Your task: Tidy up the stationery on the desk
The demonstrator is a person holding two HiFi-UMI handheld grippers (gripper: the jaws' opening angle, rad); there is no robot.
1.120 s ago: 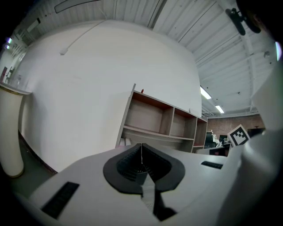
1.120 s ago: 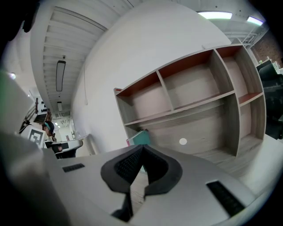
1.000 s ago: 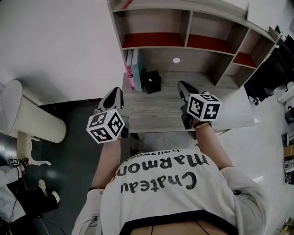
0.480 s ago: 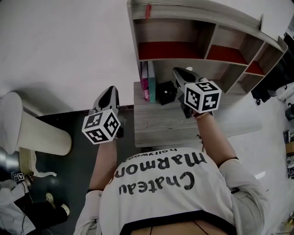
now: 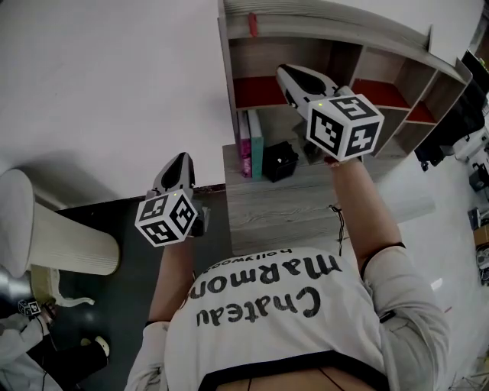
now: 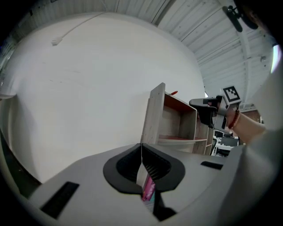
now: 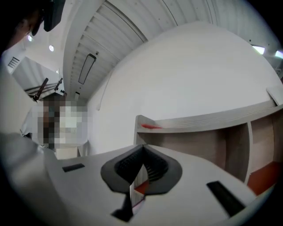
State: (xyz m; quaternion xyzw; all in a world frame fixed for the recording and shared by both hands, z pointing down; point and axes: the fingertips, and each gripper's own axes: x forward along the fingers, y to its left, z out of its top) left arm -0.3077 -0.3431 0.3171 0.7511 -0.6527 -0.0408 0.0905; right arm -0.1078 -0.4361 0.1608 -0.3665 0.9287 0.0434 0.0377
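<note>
Right gripper: jaws pressed together, empty, up by shelf top | red item: on shelf top near left end, ahead-left of right jaws, long axis unclear | left gripper: jaws closed, empty, left of worktop, well apart from item | right hand judged nearer

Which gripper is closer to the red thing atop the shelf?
Right. The right gripper is raised at the shelves, just below the red thing; the left gripper hangs lower, beyond the left edge of the desk.
</note>
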